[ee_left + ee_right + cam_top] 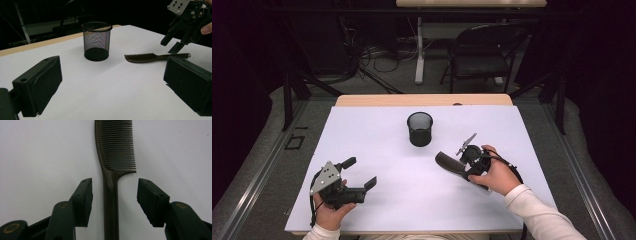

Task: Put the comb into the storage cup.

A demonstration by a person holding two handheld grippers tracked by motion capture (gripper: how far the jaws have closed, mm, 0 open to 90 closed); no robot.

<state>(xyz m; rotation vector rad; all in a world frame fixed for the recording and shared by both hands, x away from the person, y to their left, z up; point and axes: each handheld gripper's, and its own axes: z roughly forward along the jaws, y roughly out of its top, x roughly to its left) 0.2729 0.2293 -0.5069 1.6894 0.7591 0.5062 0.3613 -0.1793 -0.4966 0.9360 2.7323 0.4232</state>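
step: right gripper straddles the handle of the comb, pads apart, not touching
comb: flat on the white table, near the mesh cup
next: likely squeeze the handle, then lift
left gripper: jaws wide, empty, resting low at the table's near left

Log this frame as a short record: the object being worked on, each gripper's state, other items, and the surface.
object: dark comb, lying flat on the table
right gripper: open, jaws on either side of the comb handle, pads not touching it
left gripper: open, nothing between its jaws, away from the comb
other item: black mesh cup, upright, apart from the comb
surface: white table
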